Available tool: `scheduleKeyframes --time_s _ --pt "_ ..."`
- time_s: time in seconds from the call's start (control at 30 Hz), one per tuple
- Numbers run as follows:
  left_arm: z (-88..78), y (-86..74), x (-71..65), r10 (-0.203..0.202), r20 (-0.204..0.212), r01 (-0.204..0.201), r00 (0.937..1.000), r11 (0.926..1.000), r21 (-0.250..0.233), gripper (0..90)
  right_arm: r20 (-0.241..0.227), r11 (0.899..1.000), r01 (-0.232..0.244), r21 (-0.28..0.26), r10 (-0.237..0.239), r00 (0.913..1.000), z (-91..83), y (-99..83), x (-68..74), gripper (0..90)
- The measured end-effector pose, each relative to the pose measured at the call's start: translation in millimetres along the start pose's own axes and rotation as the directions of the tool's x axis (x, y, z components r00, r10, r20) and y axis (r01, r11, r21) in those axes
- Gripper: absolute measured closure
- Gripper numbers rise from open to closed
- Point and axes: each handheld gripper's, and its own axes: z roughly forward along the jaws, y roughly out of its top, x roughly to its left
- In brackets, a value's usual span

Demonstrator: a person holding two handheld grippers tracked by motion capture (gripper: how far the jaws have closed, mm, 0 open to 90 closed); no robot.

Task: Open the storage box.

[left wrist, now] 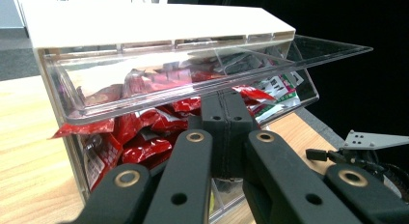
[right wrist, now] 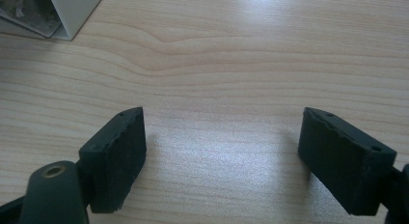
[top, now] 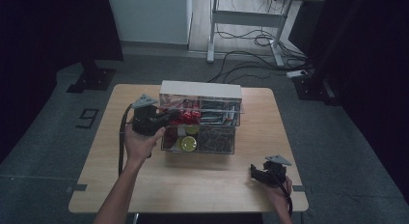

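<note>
Left gripper [left wrist: 224, 132] jaws closed beneath clear flap [left wrist: 217, 69]; red packets [left wrist: 144, 132] behind

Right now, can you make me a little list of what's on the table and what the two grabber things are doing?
table: light wooden table
box: clear organizer box with a white top, lid flap tilted up
upper compartment: red snack packets
lower compartment: yellow-green round things, too small to name
left gripper: jaws pressed together, at the red packets under the flap; cannot tell whether they pinch one
right gripper: jaws wide apart above bare wood, holding nothing, near the table's front right
</note>
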Motion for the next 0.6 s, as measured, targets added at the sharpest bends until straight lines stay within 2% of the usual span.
scheduleKeyframes --time_s 0.6 --pt "-0.5 11.9 0.8 -0.014 0.000 0.014 0.9999 0.9994 -0.033 90.0 -0.001 1.000 -0.002 0.001 0.002 1.0000 -0.1 0.0 0.1 17.1"
